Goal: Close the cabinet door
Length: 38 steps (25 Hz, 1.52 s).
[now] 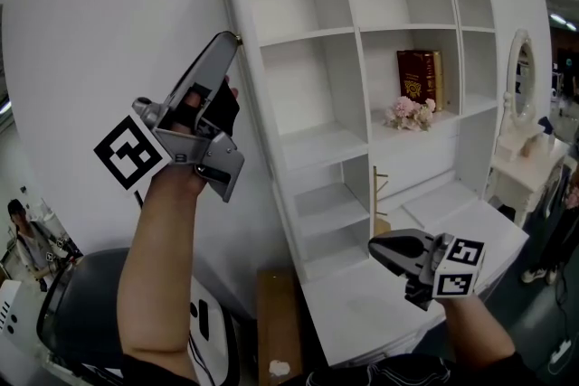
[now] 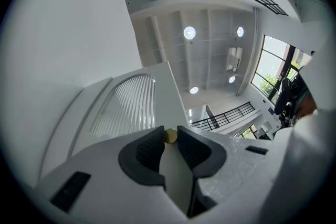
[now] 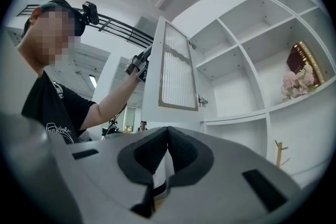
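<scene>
The left gripper (image 1: 232, 41) is raised in the upper left of the head view. Its fingers (image 2: 144, 152) stand at a narrow gap, closed on the small brass knob (image 2: 170, 135) of the cabinet door (image 2: 128, 107). In the left gripper view the knob sits right between the two dark finger tips and touches both, with the door's ribbed glass panel just to its left.

In the right gripper view the cabinet door (image 3: 173, 68) stands swung open at centre frame, hinged along its right edge to the white cabinet (image 3: 247, 39). The left gripper (image 3: 137, 65) reaches it from the left, at the end of the person's outstretched arm.

The right gripper (image 1: 378, 247) hangs low at the lower right of the head view, above the white counter (image 1: 362, 321) of the cabinet. Its fingers (image 3: 144, 155) are pressed together at the tips with nothing between them.

On a middle shelf, right of centre in the head view, a red book (image 1: 419, 79) stands upright with a bunch of pink flowers (image 1: 410, 113) lying just in front of it. Below them a small wooden stand (image 1: 380, 194) rises from the counter. At the far right edge stands a white dressing table with an oval mirror (image 1: 522, 77).
</scene>
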Tool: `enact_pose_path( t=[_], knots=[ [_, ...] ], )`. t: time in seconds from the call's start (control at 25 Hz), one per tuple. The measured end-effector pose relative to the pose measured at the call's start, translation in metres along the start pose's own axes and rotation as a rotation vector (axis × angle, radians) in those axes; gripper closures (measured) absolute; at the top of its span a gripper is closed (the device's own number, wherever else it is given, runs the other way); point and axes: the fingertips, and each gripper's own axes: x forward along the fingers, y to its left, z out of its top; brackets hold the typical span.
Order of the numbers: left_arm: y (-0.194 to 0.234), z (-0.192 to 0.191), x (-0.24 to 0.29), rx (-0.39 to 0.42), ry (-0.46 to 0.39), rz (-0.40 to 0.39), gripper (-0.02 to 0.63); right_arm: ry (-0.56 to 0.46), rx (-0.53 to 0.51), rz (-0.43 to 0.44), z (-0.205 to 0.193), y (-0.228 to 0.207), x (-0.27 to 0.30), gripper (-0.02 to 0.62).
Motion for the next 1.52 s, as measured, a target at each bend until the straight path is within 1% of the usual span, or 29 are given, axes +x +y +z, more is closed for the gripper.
enact_pose_path(
  t=[0.12,0.28,0.56,0.8,1.04,1.28,1.52],
  knots=[
    [-0.002,0.001,0.0,0.009,-0.015,-0.004,0.525,-0.012,0.017,-0.01,0.002,-0.007,-0.007,0.591],
    [-0.006,0.003,0.0,0.026,-0.017,-0.005,0.525,-0.011,0.021,-0.003,0.004,-0.01,-0.01,0.591],
    [-0.018,0.006,0.005,0.054,-0.013,0.02,0.525,-0.001,0.03,0.048,0.009,-0.016,-0.009,0.591],
    [-0.015,-0.027,0.036,0.11,0.015,0.054,0.525,0.009,0.053,0.092,0.003,-0.056,-0.02,0.591],
    [-0.017,-0.042,0.054,0.173,0.042,0.086,0.526,-0.005,0.06,0.128,0.008,-0.074,-0.026,0.591],
    [-0.015,-0.061,0.08,0.216,0.065,0.116,0.525,-0.01,0.07,0.137,0.01,-0.097,-0.038,0.591],
    [-0.01,-0.08,0.105,0.259,0.076,0.154,0.526,-0.025,0.075,0.121,0.016,-0.124,-0.058,0.591]
  ],
)
